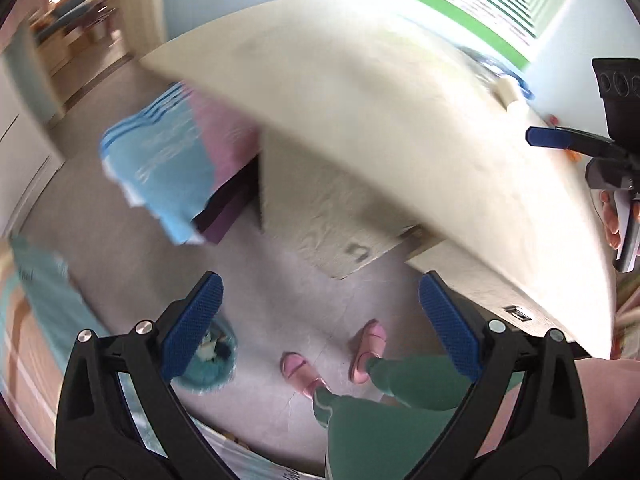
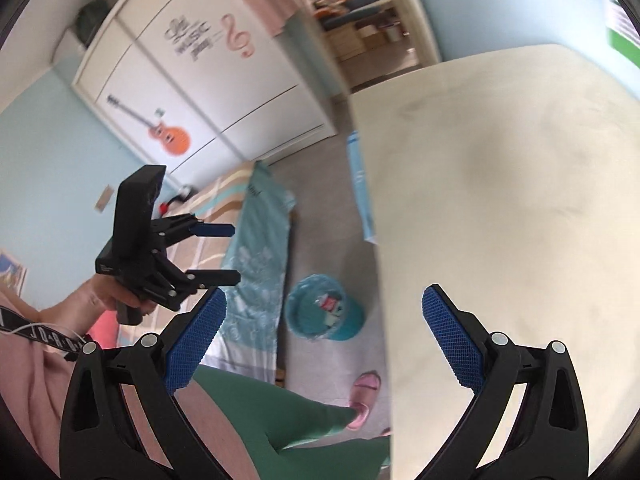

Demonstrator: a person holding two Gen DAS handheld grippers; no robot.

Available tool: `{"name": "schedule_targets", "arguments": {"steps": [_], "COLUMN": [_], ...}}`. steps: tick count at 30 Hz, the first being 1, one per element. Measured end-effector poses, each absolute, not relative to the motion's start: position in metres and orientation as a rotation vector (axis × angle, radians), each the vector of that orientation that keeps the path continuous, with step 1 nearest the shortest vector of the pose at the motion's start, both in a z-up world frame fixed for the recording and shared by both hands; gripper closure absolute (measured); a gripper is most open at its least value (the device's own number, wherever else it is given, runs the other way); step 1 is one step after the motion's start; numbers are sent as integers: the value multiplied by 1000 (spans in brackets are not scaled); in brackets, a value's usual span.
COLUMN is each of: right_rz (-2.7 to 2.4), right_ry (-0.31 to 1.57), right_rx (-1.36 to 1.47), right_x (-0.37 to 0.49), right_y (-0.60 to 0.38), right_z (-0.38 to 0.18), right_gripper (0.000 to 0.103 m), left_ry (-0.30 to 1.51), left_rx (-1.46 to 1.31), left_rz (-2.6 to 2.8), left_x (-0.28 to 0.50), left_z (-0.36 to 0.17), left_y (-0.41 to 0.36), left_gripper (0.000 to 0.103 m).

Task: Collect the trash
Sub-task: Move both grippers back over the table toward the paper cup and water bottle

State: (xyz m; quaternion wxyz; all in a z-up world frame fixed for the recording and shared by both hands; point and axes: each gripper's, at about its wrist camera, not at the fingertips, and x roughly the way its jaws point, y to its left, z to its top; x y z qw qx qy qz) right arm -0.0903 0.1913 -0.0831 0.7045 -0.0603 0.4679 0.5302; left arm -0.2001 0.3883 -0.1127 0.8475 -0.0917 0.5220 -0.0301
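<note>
Left gripper (image 1: 320, 320): fingers spread apart, nothing between them, held over the floor beside the desk (image 1: 360, 100).
Right gripper (image 2: 324, 336): fingers spread wide, empty, above the desk edge.
Trash bin (image 2: 324, 312): teal, lined, on the floor between bed (image 2: 256, 248) and desk, wrappers inside.
Right wrist view only: wardrobe (image 2: 208, 80) with guitar sticker; the whole left gripper in the person's hand (image 2: 104, 300).
Left wrist view only: both pink slippers (image 1: 368, 348); the bin is mostly hidden behind a finger.

Wardrobe door (image 2: 208, 80): decal reads "MUSIC", remainder blurred. Strap (image 2: 40, 334) at the sleeve: letters "JO-R-D" legible, rest hidden.
</note>
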Motion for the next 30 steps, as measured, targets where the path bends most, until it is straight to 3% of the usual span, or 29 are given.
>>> {"name": "schedule_targets", "arguments": {"steps": [19,30], "right_rz": [799,650], "right_ry": [941,917], "right_rx": [-39,-18], "right_x": [-59,-29], "right_y": [-59,-163], "right_z": [-65,-56], "right_gripper": [5,5], "left_ry": [999,1055], "left_rx": [192,161], "left_rz": [-474,-540], "left_x": [-48,65], "left_z": [-63,-70], "left_y": [152,56], "left_gripper": [7,7]}}
